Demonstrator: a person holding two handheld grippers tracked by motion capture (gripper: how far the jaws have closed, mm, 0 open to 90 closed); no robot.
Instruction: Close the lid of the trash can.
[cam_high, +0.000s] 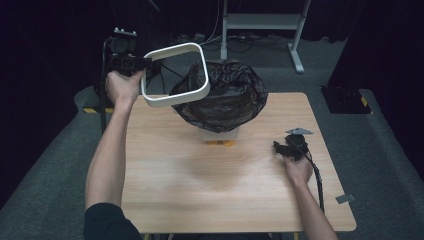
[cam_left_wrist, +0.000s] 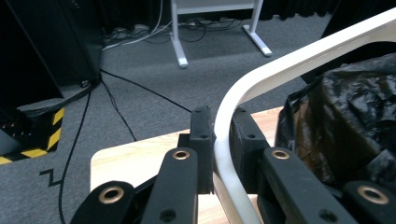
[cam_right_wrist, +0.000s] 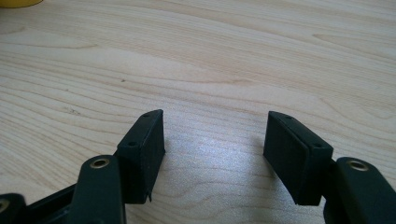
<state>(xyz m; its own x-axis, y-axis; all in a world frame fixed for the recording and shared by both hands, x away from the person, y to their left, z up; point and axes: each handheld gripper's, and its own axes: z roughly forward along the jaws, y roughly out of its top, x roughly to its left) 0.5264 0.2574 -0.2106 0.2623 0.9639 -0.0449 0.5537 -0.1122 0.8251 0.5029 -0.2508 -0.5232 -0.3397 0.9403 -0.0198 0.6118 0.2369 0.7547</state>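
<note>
A white rounded-square ring (cam_high: 176, 75) hangs in the air at the table's far left, tilted, beside and partly in front of a black bin bag (cam_high: 227, 95). My left gripper (cam_high: 142, 64) is shut on the ring's left side. In the left gripper view the white ring (cam_left_wrist: 261, 88) runs up between the two black pads (cam_left_wrist: 203, 140), with the black bag (cam_left_wrist: 345, 126) to the right. The bag bulges over a pale bin (cam_high: 221, 136) with an orange-yellow foot. My right gripper (cam_high: 278, 147) rests low over the wood at the right, open, with bare tabletop (cam_right_wrist: 215, 140) between its fingertips.
The wooden table (cam_high: 200, 185) has open room in front of the bag and between the two hands. Beyond its far edge lie grey carpet, loose cables (cam_left_wrist: 135, 88) and the white legs of a stand (cam_high: 295, 50). A black box (cam_high: 345, 100) sits on the floor at the right.
</note>
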